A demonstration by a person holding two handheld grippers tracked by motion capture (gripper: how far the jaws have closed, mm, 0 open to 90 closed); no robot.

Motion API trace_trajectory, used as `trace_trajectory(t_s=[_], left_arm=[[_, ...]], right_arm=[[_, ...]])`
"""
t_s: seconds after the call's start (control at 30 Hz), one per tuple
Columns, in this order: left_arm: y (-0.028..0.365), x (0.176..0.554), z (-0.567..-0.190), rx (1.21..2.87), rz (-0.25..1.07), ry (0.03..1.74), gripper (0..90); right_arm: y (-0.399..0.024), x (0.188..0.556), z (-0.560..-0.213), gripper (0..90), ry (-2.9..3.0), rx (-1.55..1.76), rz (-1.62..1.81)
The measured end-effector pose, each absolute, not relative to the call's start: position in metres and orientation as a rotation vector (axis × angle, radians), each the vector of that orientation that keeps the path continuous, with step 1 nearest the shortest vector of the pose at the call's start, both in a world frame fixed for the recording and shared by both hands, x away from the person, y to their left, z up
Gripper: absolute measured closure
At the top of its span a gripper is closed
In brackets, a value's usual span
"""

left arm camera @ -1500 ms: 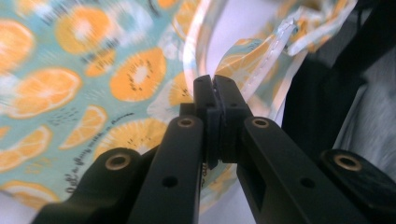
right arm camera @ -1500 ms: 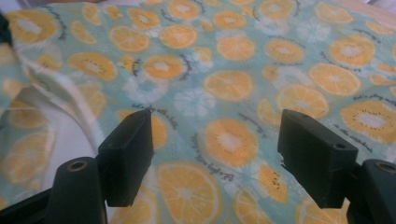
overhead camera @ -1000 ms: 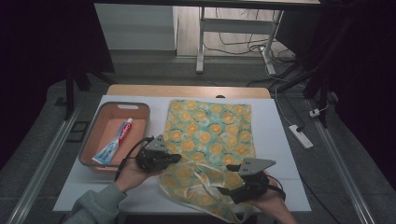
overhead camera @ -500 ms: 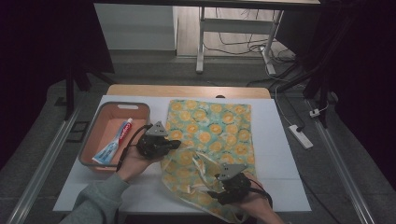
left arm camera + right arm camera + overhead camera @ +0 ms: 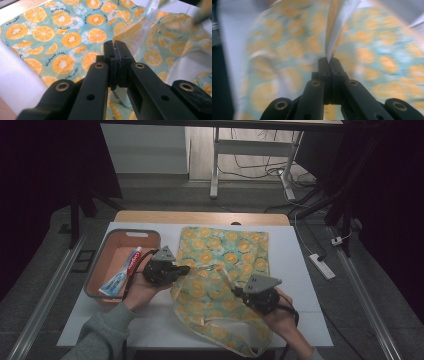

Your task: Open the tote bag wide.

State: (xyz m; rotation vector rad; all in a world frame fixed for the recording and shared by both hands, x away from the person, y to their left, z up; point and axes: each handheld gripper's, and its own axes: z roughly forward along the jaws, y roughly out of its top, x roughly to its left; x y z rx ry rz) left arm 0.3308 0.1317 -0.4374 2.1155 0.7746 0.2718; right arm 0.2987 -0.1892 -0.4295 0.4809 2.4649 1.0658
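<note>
A tote bag printed with orange slices on teal lies on the white table. Its near part is rumpled and partly lifted. My left gripper is at the bag's left edge with its jaws shut, and a pale strap runs from there across to my right gripper. In the left gripper view the shut jaws sit over the print, with a raised flap just to their right. In the right gripper view the gripper is shut on a thin fold of the bag rising from its tips. That view is blurred.
An orange-brown tray stands at the table's left with a toothpaste tube lying in it, close to my left hand. A white power strip lies on the floor right of the table. A desk frame stands behind.
My right gripper has moved left and away from me over the bag, drawing fabric up with it. My left gripper has shifted a little farther from me along the bag's left edge.
</note>
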Motion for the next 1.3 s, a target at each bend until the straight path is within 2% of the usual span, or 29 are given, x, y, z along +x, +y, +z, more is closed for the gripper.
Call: trace_trajectory(t_s=[0.17, 0.2, 0.27, 0.4, 0.43, 0.53, 0.57, 0.6, 0.67, 0.7, 0.73, 0.77, 0.83, 0.9, 0.97, 1.1, 1.3], left_arm=[[0.125, 0.336, -0.442, 2.139, 0.27, 0.778, 87.6], [0.123, 0.337, -0.444, 2.145, 0.268, 0.78, 87.6], [0.119, 0.34, -0.447, 2.163, 0.267, 0.783, 87.3], [0.106, 0.346, -0.456, 2.208, 0.27, 0.793, 86.6], [0.103, 0.348, -0.458, 2.217, 0.266, 0.791, 86.5], [0.097, 0.351, -0.463, 2.234, 0.254, 0.793, 86.5], [0.095, 0.352, -0.465, 2.24, 0.25, 0.794, 86.4], [0.093, 0.353, -0.467, 2.248, 0.249, 0.792, 86.4], [0.091, 0.354, -0.469, 2.254, 0.249, 0.795, 86.1], [0.09, 0.355, -0.47, 2.26, 0.249, 0.795, 86.1], [0.09, 0.356, -0.471, 2.26, 0.25, 0.797, 86.0], [0.09, 0.356, -0.471, 2.261, 0.247, 0.8, 86.0], [0.089, 0.358, -0.473, 2.262, 0.245, 0.804, 85.9], [0.088, 0.36, -0.474, 2.264, 0.241, 0.808, 85.6], [0.088, 0.36, -0.475, 2.263, 0.241, 0.81, 85.4], [0.09, 0.359, -0.474, 2.255, 0.241, 0.816, 84.8], [0.093, 0.36, -0.473, 2.247, 0.239, 0.822, 83.3]], right_arm=[[-0.209, 0.358, -0.442, 89.2, 2.459, 0.668, 1.02], [-0.209, 0.358, -0.442, 89.2, 2.459, 0.668, 1.02], [-0.212, 0.386, -0.461, 89.2, 2.507, 0.76, 1.01], [-0.21, 0.4, -0.482, 89.1, 2.578, 0.814, 0.944], [-0.211, 0.404, -0.497, 89.0, 2.615, 0.844, 0.889], [-0.213, 0.406, -0.505, 88.4, 2.641, 0.862, 0.865], [-0.215, 0.406, -0.507, 86.4, 2.651, 0.879, 0.869], [-0.217, 0.406, -0.507, 80.1, 2.655, 0.888, 0.873], [-0.221, 0.398, -0.495, 60.6, 2.631, 0.889, 0.929], [-0.221, 0.398, -0.495, 60.6, 2.631, 0.889, 0.929], [-0.224, 0.386, -0.478, 48.7, 2.583, 0.859, 1.051], [-0.224, 0.386, -0.478, 48.7, 2.583, 0.859, 1.051], [-0.22, 0.375, -0.463, 36.9, 2.626, 0.819, 1.147], [-0.208, 0.364, -0.458, 30.8, 2.68, 0.753, 1.106], [-0.193, 0.356, -0.464, 27.3, 2.731, 0.686, 1.058], [-0.172, 0.352, -0.489, 26.6, 2.778, 0.584, 0.879], [-0.169, 0.36, -0.512, 33.2, 2.801, 0.543, 0.764]])
